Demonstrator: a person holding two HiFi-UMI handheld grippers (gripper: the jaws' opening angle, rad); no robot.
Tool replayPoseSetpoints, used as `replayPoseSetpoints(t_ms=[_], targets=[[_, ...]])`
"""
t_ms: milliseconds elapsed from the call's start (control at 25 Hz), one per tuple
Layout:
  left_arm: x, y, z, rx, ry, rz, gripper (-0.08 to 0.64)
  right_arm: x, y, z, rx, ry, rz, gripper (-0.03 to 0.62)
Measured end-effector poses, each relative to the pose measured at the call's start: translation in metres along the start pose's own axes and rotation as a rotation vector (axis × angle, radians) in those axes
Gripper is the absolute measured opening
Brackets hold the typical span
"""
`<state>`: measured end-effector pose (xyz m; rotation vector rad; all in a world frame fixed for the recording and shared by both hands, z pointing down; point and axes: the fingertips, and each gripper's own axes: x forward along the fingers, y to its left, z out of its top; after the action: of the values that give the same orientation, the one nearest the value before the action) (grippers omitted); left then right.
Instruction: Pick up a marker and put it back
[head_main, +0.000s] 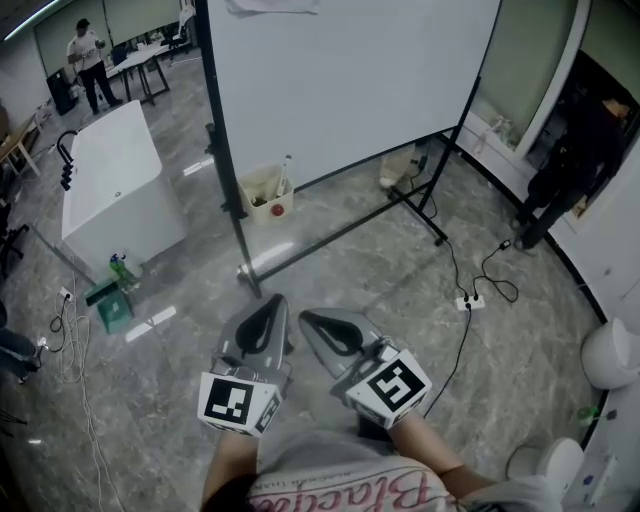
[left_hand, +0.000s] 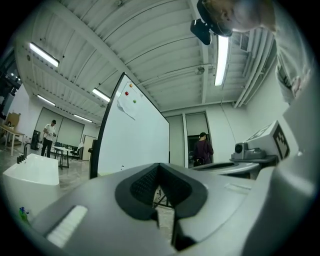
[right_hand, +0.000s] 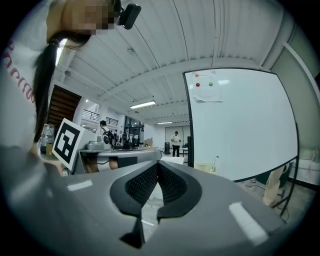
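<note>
Grey stone floor, and a big whiteboard on its stand ahead. At its foot sits a beige box with the marker standing upright in it, well apart from both tools. The left gripper is clenched on nothing, and the right gripper is pinched tight too, empty. Only the gripper views reach the board's top, where the magnets sit; the head view cuts that off. The marker is tiny and its cap colour is unreadable.

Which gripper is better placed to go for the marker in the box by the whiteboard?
Left, narrowly. Both grippers are shut, empty and far from it, but the left gripper points almost straight at the box holding the marker; the right gripper sits further aside.
</note>
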<state>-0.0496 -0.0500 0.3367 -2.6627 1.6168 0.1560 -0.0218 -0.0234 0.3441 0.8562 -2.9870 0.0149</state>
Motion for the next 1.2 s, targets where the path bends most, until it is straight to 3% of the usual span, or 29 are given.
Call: replayPoseSetpoints(t_ms=[400,1040,1200], targets=[[0.058,0.06,-0.013,-0.005,0.026,0.041,0.0,0.053,-0.078,-0.007,0.053,0.015,-0.061,0.002],[0.177,0.15,-0.022,0.041,0.038,0.15,0.0,0.163,-0.226,-0.024,0.124,0.018,-0.019,0.003],[0.195,0.164,-0.023,0.04,0.046,0.169,0.0,0.188,-0.248,-0.037,0.162,0.079,-0.027,0.056]])
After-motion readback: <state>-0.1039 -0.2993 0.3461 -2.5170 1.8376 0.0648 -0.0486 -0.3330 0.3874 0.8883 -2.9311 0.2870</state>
